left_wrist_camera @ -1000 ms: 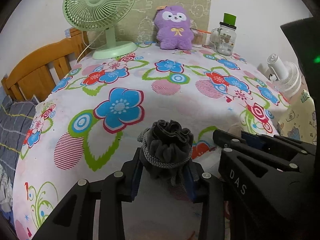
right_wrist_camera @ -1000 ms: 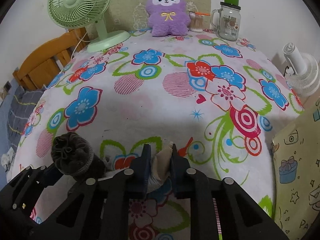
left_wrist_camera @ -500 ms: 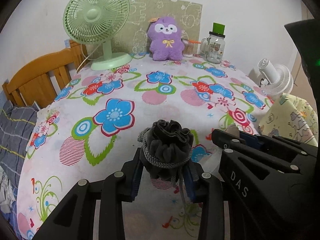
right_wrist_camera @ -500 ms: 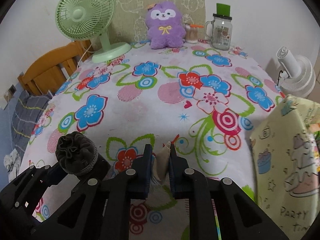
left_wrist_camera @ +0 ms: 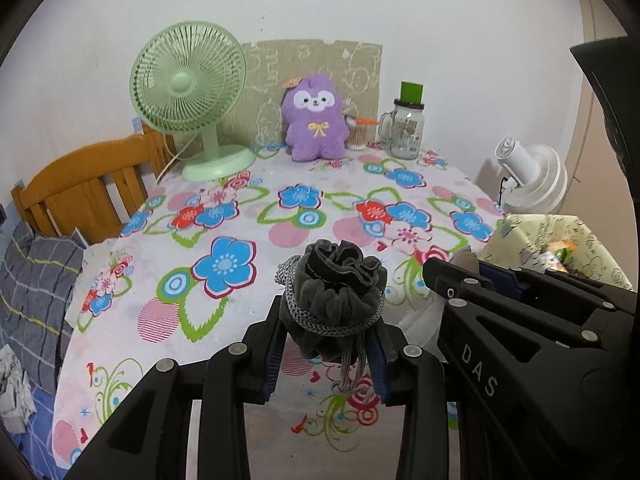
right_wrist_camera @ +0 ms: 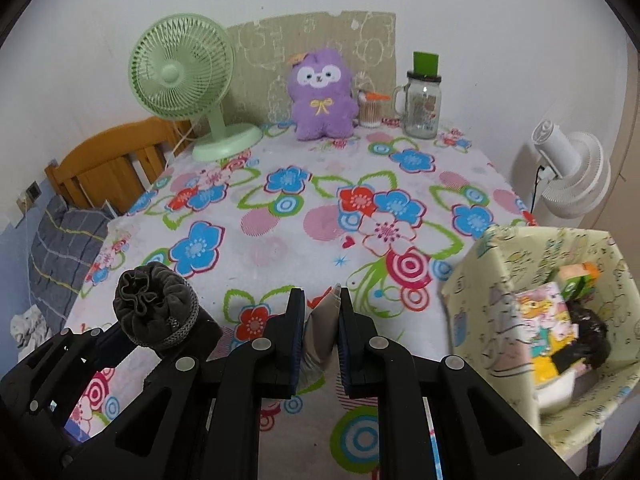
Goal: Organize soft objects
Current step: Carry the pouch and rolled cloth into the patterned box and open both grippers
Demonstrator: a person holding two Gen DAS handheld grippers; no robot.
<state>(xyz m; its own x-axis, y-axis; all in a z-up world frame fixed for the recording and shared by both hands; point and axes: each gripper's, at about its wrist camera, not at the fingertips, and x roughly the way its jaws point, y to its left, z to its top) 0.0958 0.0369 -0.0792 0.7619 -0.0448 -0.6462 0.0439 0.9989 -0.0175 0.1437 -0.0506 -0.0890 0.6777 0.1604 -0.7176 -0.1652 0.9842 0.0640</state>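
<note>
My left gripper is shut on a dark grey drawstring pouch, held above the near edge of the flowered table. The pouch also shows in the right wrist view, at lower left. My right gripper is shut on a small pale cloth piece; its black body lies to the right in the left wrist view. An open pale green cartoon-print box stands at the right and holds several colourful items. A purple plush toy sits at the table's far edge.
A green desk fan stands at the back left, a glass mug jar and a cotton-swab holder at the back right. A white floor fan is beyond the right edge. A wooden headboard and grey bedding lie left.
Both grippers have pulled back and up from the table with their loads still held. The green box has come into view at the right, its inside now showing.
</note>
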